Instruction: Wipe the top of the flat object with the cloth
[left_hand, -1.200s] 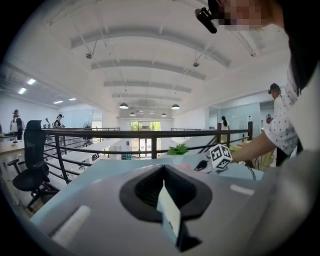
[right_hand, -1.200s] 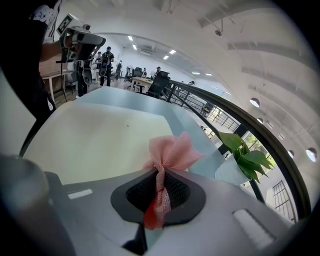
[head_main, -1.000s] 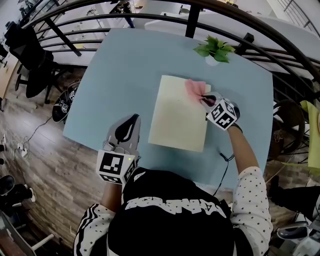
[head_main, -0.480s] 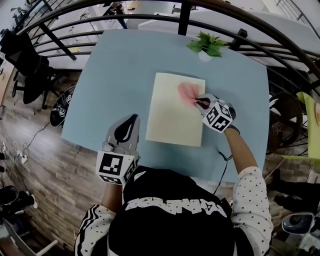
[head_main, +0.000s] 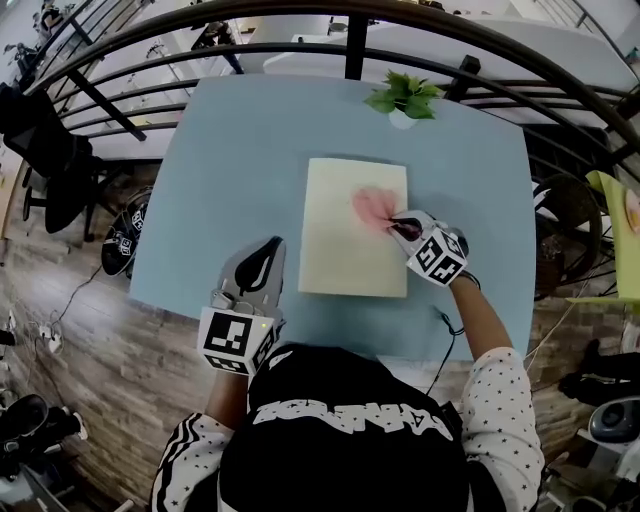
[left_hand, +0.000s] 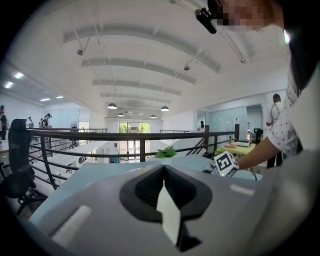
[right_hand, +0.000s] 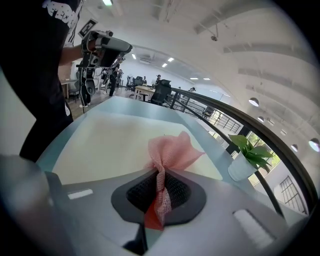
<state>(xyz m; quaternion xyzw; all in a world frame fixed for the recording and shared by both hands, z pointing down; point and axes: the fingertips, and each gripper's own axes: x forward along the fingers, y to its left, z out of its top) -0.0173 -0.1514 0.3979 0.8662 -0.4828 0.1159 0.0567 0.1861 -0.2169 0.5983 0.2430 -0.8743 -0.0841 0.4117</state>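
Currently: one light-blue table, one pale flat board lying on it, one pink cloth, one potted plant at table's far edge, two grippers. Right gripper: jaws pinched tight on twisted tail of cloth; cloth's fanned end rests on board's top, far half, near right edge. Left gripper: jaws together, nothing between them; hangs over table's near-left edge, apart from board.

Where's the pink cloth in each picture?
Head view: pink cloth right of centre, on the cream board.
Left gripper view: not visible.
Right gripper view: centre, pinched by the right gripper.
Shared landmark: potted plant.
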